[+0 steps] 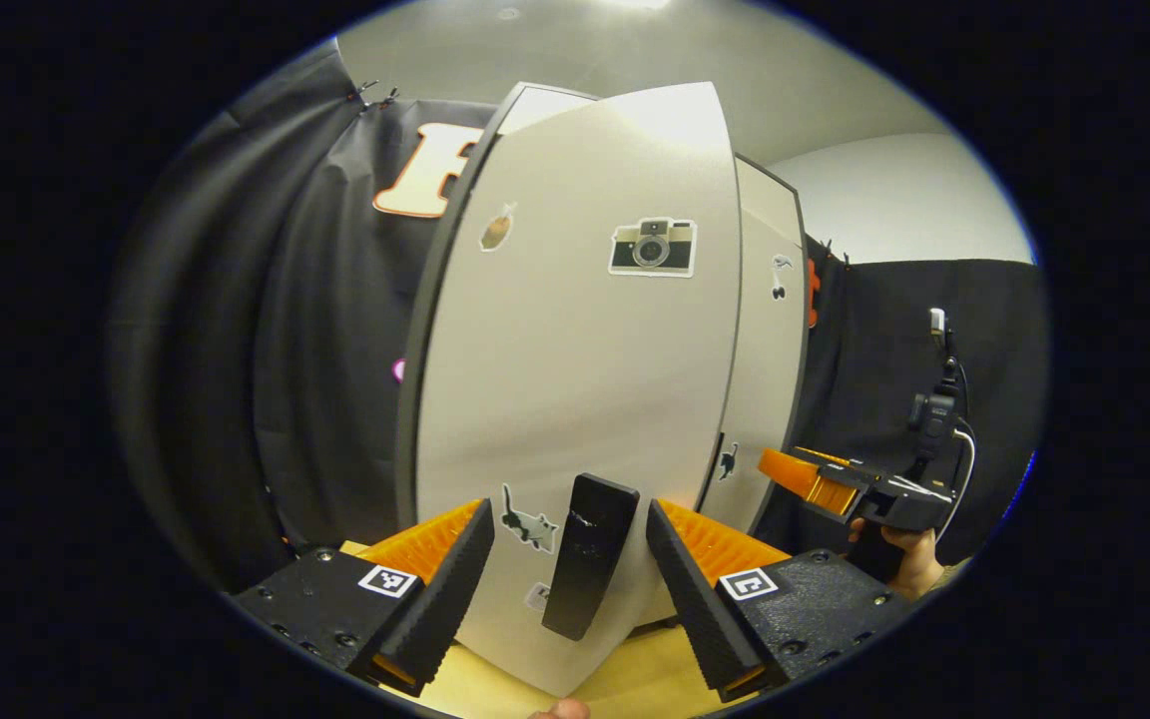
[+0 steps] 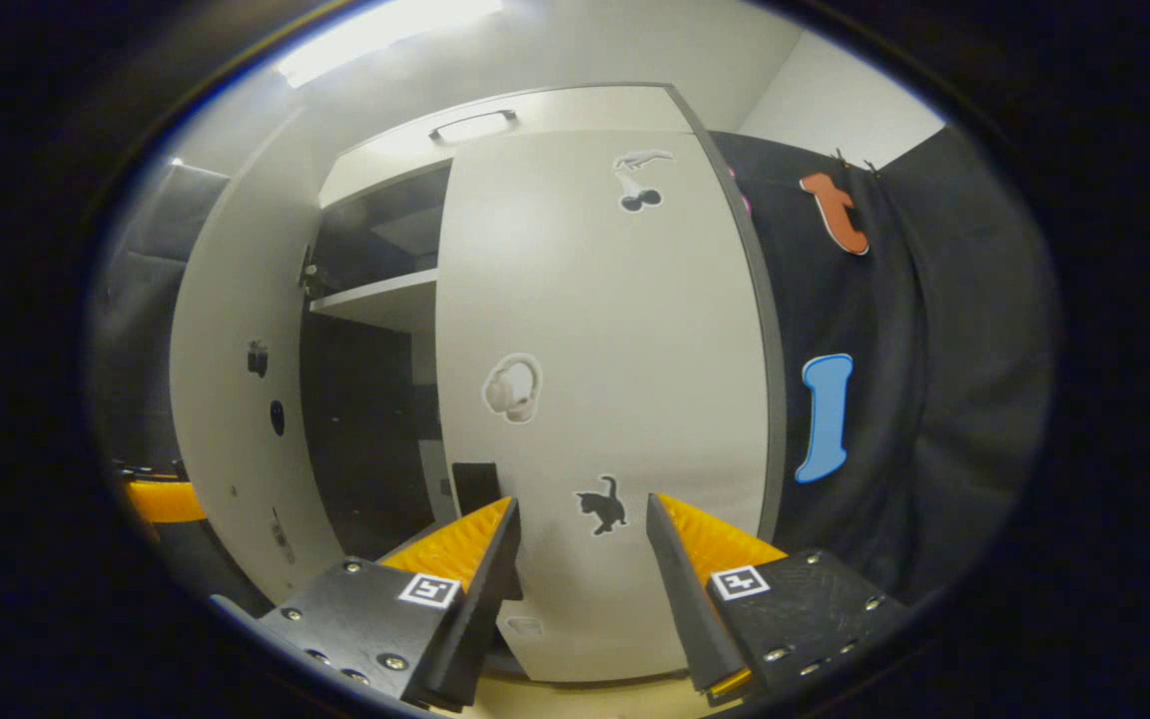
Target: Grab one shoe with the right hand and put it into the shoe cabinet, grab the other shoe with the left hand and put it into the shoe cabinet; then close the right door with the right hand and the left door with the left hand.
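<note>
The white shoe cabinet's left door (image 1: 575, 369) stands partly open, with stickers on its front. Its black handle (image 1: 590, 554) sits between the fingers of my left gripper (image 1: 567, 511), which is open and not pressing on it. The right door (image 2: 605, 399) lies flat against the cabinet front, its black handle (image 2: 475, 487) at its left edge. My right gripper (image 2: 582, 504) is open just in front of that door, holding nothing. In the right gripper view the left door (image 2: 236, 399) swings outward, and the dark inside (image 2: 365, 439) shows under a shelf (image 2: 375, 298).
A hand (image 1: 909, 559) holds the right gripper (image 1: 835, 484) to the right of the cabinet. Black cloth walls (image 2: 894, 399) close in on both sides. The cabinet stands on a light wooden surface (image 1: 635, 679).
</note>
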Demonstrator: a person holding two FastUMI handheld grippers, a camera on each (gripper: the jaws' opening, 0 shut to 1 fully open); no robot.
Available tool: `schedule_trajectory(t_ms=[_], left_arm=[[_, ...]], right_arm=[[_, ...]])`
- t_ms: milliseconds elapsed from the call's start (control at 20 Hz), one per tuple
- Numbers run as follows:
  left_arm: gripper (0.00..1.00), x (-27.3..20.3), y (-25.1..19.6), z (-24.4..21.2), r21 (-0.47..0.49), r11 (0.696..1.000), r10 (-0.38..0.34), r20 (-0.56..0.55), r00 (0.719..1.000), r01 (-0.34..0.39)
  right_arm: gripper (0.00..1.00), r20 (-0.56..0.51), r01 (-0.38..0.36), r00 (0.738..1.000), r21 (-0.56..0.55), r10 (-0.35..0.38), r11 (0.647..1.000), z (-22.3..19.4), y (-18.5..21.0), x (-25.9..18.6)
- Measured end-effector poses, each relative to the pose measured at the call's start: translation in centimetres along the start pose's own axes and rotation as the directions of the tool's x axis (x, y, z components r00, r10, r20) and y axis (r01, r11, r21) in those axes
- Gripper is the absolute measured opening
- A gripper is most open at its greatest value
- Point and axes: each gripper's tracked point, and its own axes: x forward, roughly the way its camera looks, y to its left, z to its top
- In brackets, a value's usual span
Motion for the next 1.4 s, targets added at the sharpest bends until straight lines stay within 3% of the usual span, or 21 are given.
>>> schedule_trajectory(t_ms=[50, 100, 400, 800, 850, 1150, 1400], left_arm=[[0.89, 0.9, -0.5, -0.2, 0.006, 1.000, -0.008, 0.002, 1.000, 0.008], [0.94, 1.8, -0.7, -0.3, 0.021, 1.000, -0.010, 0.004, 1.000, 0.010], [0.94, 6.7, -3.1, -1.2, 0.092, 0.995, -0.041, 0.008, 0.999, 0.040], [0.95, 10.5, -3.4, -1.4, 0.120, 0.993, -0.005, 0.019, 1.000, 0.003], [0.92, 10.8, -3.3, -1.2, 0.122, 0.993, 0.000, 0.020, 1.000, -0.002], [0.92, 12.6, -3.0, -1.2, 0.120, 0.993, 0.020, 0.022, 1.000, -0.022], [0.92, 13.6, -2.6, -1.3, 0.139, 0.990, 0.030, 0.024, 0.999, -0.033]], right_arm=[[0.76, 0.001, 0.012, 1.000, 0.000, -0.012, 1.000, 0.1, -0.6, -0.2], [0.76, 0.003, 0.024, 1.000, -0.001, -0.024, 1.000, 0.2, -1.2, -0.4], [0.76, 0.005, 0.099, 0.995, -0.011, -0.099, 0.995, 0.5, -5.1, -1.8], [0.76, 0.012, 0.172, 0.985, -0.009, -0.172, 0.985, 0.9, -9.4, -3.6], [0.76, 0.010, 0.179, 0.984, -0.006, -0.178, 0.984, 0.9, -9.8, -3.7], [0.76, -0.004, 0.192, 0.981, 0.002, -0.192, 0.981, 0.4, -10.9, -3.5], [0.76, -0.006, 0.161, 0.987, 0.011, -0.161, 0.987, 0.6, -9.8, -2.8]])
